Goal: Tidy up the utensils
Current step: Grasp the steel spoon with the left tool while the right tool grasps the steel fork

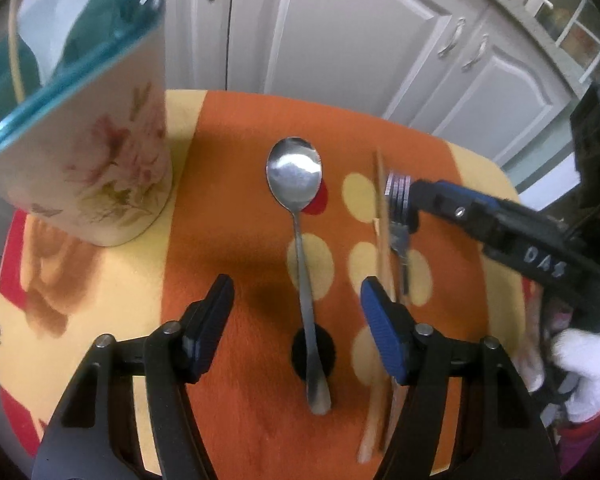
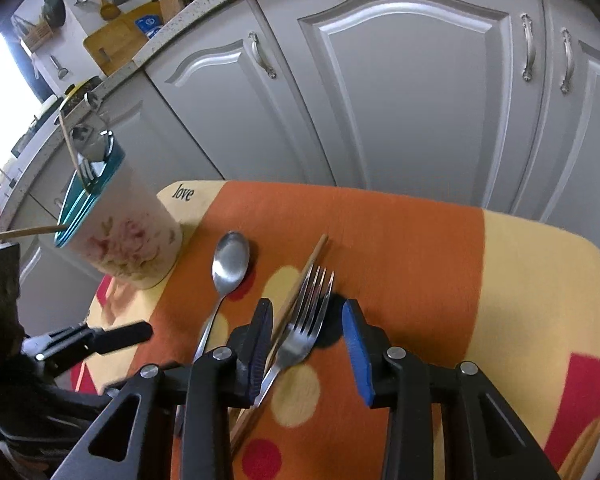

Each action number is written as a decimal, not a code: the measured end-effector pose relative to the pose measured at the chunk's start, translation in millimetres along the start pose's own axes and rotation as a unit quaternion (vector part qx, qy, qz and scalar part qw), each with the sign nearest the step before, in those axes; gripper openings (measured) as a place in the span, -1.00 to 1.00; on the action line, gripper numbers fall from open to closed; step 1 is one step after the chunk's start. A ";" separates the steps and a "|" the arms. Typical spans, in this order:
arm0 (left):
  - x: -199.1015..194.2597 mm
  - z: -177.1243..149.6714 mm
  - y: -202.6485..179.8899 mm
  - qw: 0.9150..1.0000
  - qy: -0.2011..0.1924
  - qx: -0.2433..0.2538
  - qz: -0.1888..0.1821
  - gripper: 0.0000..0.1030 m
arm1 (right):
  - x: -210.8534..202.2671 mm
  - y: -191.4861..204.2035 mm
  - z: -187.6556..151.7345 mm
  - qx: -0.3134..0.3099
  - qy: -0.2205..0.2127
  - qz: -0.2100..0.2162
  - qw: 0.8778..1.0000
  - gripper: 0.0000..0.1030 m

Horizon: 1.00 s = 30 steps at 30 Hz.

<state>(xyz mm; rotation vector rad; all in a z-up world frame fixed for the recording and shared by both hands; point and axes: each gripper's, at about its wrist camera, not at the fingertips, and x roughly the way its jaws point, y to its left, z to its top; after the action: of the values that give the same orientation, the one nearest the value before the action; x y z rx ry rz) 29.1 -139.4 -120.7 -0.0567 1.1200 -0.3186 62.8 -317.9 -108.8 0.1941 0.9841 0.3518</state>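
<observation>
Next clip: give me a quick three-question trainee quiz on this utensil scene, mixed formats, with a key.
1. True or false: the spoon lies on the cloth, bowl up.
2. Which utensil sits between the right gripper's open jaws? A) fork B) spoon C) chopstick
3. Fill in: the left gripper is ____, holding nothing.

Key: 1 true; 2 A; 3 open. The floral holder already has utensils in it.

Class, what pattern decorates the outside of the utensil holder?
The utensil holder is white with pink flowers and a teal rim, best seen in the left wrist view.
</observation>
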 end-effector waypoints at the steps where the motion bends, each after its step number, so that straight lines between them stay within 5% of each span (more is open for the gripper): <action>1: 2.9 0.5 0.3 1.000 0.002 0.000 0.001 0.10 | 2.9 -2.4 2.5 0.003 0.002 0.003 1.000 -0.31; 7: 13.9 4.9 -3.0 1.000 -0.003 0.014 0.006 -0.05 | 15.7 -13.2 8.8 -0.005 0.010 0.015 1.000 -0.31; 12: 17.3 7.3 -5.2 1.000 -0.003 0.024 0.011 -0.77 | 27.5 -15.5 7.5 -0.017 0.007 0.042 0.999 -0.31; 15: 16.9 7.7 -3.8 1.000 0.006 0.024 0.000 -0.93 | 29.9 -13.1 5.0 -0.021 0.003 0.052 0.998 -0.64; 18: 12.9 1.9 -3.5 0.999 0.014 0.036 -0.009 -0.93 | 27.0 -8.2 1.0 -0.032 -0.001 0.055 0.998 -0.93; 30: -19.3 -58.0 7.2 0.995 0.063 0.069 -0.023 -0.95 | -5.2 -14.2 -32.5 -0.023 0.005 0.072 0.997 -0.93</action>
<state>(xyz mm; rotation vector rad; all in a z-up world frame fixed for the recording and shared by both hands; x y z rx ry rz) -28.6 -120.5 -130.8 0.0610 1.2192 -0.4449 35.8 -333.0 -126.9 0.2214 0.9733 0.5069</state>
